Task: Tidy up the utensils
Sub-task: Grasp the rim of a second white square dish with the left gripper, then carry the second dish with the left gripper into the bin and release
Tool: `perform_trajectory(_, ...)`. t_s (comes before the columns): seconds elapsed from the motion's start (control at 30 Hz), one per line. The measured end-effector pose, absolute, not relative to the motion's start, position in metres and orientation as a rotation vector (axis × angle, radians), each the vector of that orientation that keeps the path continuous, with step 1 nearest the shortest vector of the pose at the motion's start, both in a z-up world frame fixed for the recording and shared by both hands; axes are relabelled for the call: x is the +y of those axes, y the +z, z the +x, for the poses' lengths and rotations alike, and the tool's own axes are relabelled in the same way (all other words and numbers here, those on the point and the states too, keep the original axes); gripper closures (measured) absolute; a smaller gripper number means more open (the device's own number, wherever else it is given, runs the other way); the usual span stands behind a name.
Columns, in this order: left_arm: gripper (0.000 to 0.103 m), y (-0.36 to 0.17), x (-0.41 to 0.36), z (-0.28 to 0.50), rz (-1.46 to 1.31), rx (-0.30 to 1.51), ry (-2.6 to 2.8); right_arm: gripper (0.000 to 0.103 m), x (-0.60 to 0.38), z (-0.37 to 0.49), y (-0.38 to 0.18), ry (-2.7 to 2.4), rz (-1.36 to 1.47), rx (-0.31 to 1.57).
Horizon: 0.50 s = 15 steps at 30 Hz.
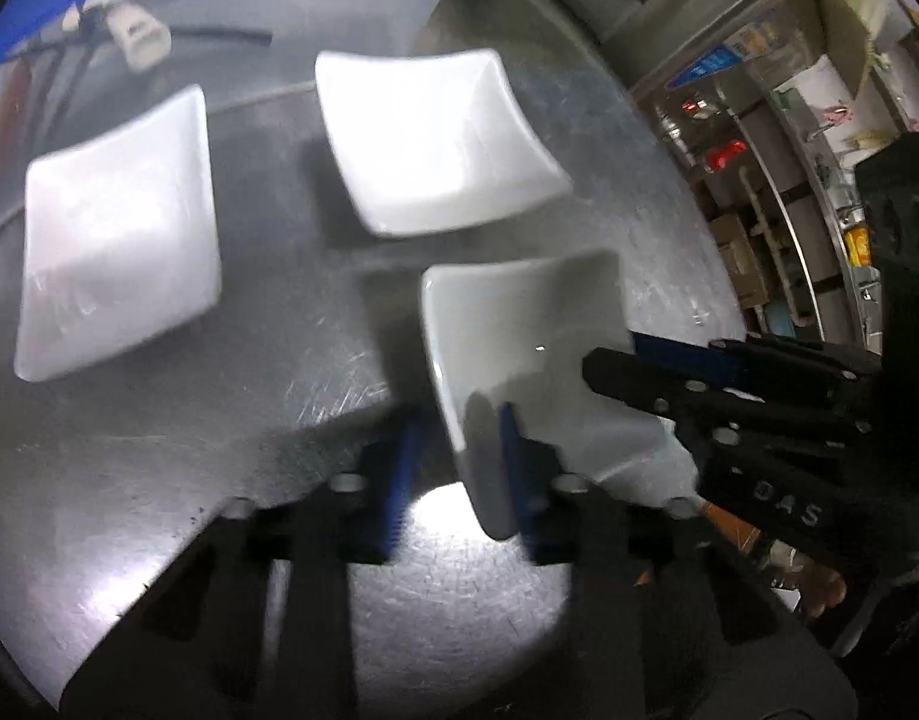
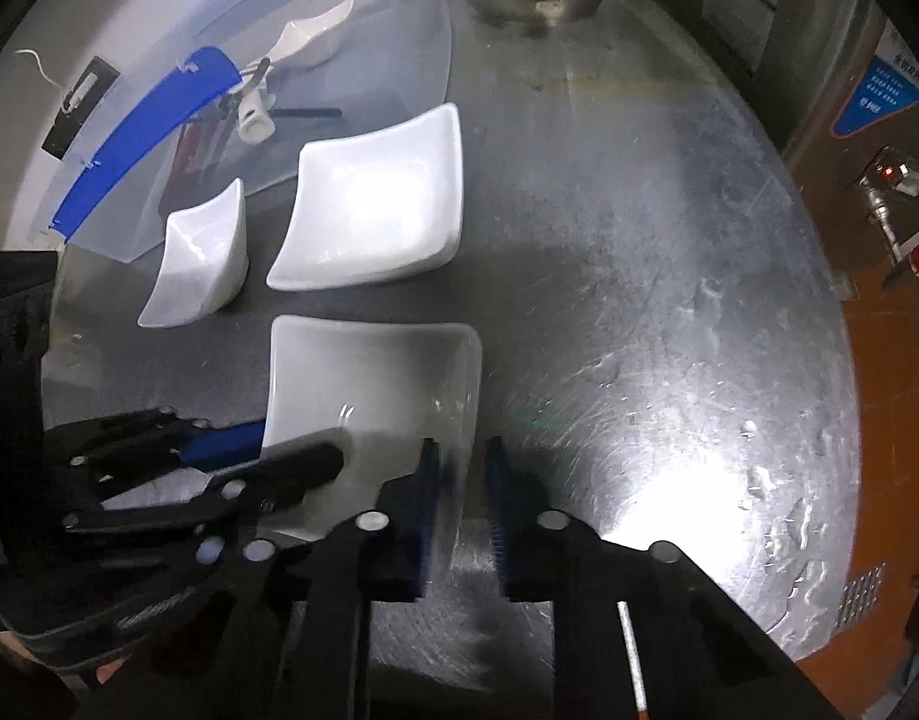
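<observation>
Three square white dishes on a steel desk point(image 2: 639, 240); nearest dish point(image 2: 369, 378) in front of the other two, larger dish point(image 2: 375, 204) just behind it, smaller dish point(image 2: 198, 258) behind and left. Left gripper point(image 1: 459, 468) fingers apart astride the nearest dish's rim; right gripper point(image 2: 462, 504) fingers apart at its right edge, clamped on nothing. Probably glazed ceramic: stiff, slippery, chippable, best pinched at the upturned rim.

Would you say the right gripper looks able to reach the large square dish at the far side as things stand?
Probably yes: the large square dish lies beyond the nearest dish, with bare metal table beside it; the right gripper looks open and empty.
</observation>
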<state>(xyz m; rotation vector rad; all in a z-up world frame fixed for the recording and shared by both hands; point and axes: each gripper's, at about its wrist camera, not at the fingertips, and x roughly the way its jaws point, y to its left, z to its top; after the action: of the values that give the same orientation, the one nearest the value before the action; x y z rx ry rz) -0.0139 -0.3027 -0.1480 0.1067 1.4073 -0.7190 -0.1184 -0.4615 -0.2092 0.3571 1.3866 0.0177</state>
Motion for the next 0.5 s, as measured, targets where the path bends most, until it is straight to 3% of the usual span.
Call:
perform_trajectory(0.23,0.092,-0.13,-0.307,-0.016,0.106,1.365,-0.755,0.094,-0.465,-0.124,-0.194,0.0,0.454,1.339)
perform_trajectory(0.5,0.092,-0.011,-0.281,0.032,0.085,1.084,-0.785,0.095,-0.432,-0.061,-0.066,0.096,0.235,1.062)
